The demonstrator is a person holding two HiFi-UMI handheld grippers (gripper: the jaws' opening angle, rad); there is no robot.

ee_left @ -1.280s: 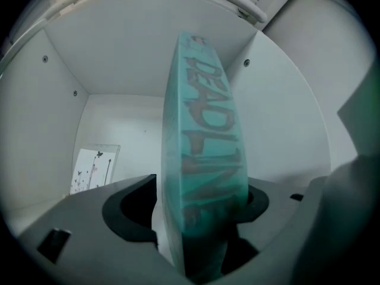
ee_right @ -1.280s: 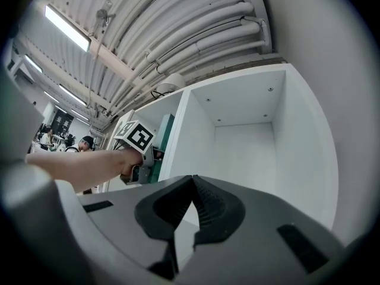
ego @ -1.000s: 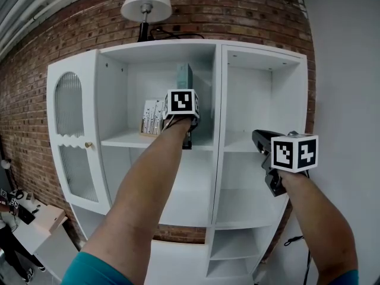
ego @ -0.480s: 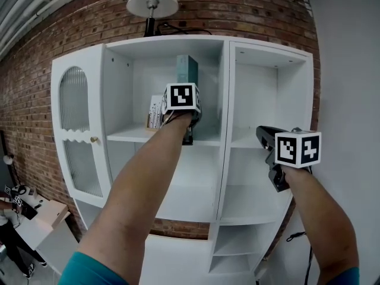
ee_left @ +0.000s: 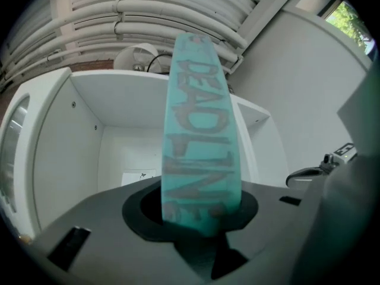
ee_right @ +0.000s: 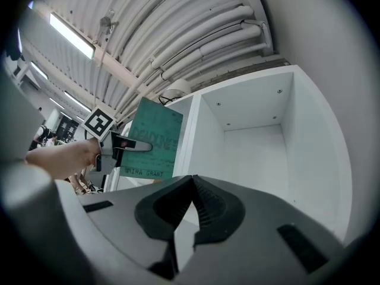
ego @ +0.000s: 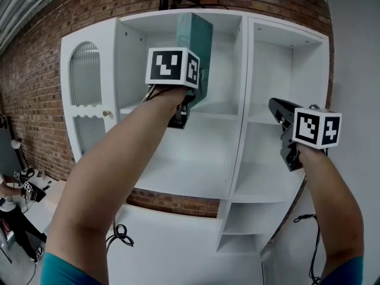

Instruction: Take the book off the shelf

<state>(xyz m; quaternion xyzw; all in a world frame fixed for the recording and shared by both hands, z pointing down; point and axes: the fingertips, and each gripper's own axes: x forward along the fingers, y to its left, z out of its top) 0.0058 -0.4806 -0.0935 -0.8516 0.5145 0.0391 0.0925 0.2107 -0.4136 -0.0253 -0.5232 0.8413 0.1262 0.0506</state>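
Clamping the tall teal hardback book (ee_left: 199,129) low on its spine, the left gripper (ee_left: 202,215) holds it upright before the white wooden shelf unit's (ego: 242,100) upper left bay. The right gripper (ee_right: 189,215) hangs apart, jaws together on nothing. Gripped so low, the book could tip or slip free.

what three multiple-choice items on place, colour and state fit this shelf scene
1. Where is the right tool? A before the white wooden shelf unit's right column B inside the arched door C on the floor
2. What colour is the tall lettered hardcover book? A red B teal C black
3. The left tool is: A open, empty B shut on nothing C shut on the book
Key: 1 A, head view shows it; 2 B, teal cover; 3 C, its jaws, just closing, pinch the spine.
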